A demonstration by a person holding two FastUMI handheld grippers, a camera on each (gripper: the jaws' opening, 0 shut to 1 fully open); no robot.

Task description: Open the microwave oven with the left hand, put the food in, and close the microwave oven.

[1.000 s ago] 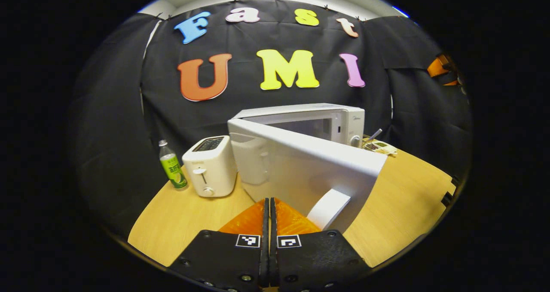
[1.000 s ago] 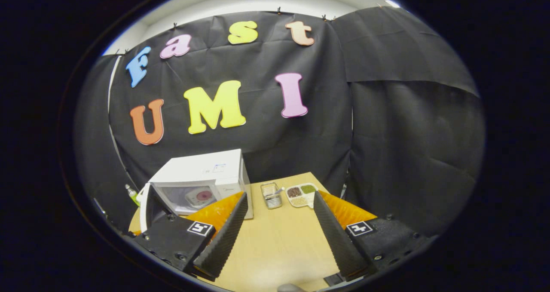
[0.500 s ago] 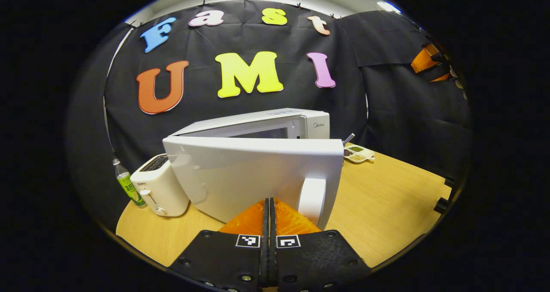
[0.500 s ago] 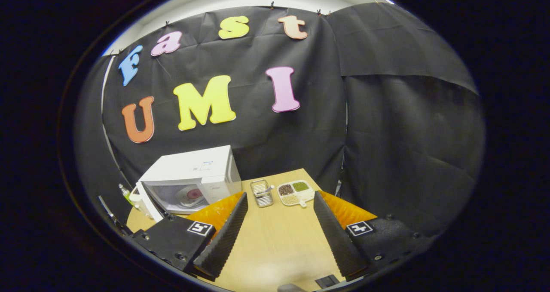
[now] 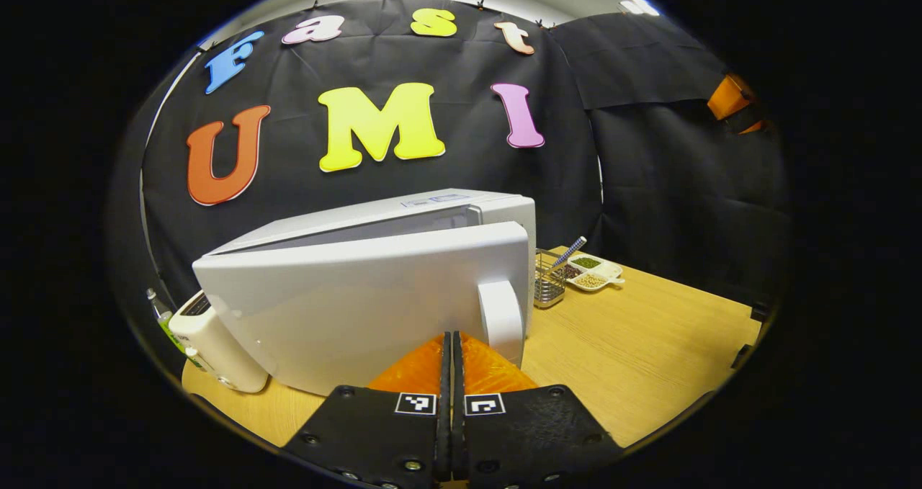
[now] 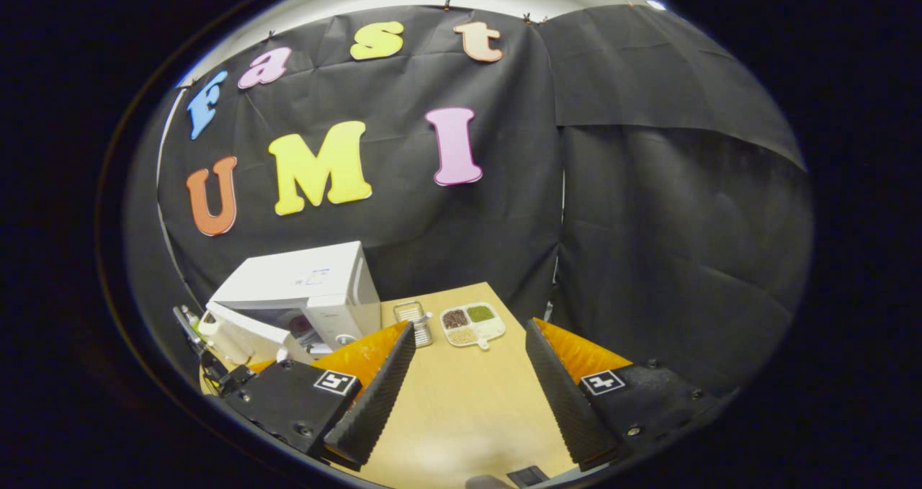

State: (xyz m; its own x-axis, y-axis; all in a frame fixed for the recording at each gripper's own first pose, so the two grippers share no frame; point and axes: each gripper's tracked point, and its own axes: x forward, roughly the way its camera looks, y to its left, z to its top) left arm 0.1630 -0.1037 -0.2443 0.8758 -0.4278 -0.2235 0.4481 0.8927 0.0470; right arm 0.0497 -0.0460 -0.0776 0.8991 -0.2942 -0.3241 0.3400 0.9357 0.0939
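In the left gripper view, the left gripper (image 5: 451,345) is sitting at the bottom centre with its fingers pressed together on nothing, right up against the front of the microwave door (image 5: 360,302), which is hanging partly open off the microwave (image 5: 432,212) across the middle of the frame, while a toaster (image 5: 216,345) is peeking out at lower left and a wire basket (image 5: 549,284) plus a divided food tray (image 5: 592,271) are sitting on the wooden table (image 5: 648,330) at centre right. In the right gripper view, the right gripper (image 6: 468,363) is hanging over the table (image 6: 468,410) at the bottom with its fingers spread wide and empty, the microwave (image 6: 302,294) is sitting at lower left with its door (image 6: 245,334) ajar, and the basket (image 6: 414,320) and food tray (image 6: 472,323) are lying just right of it, near the middle.
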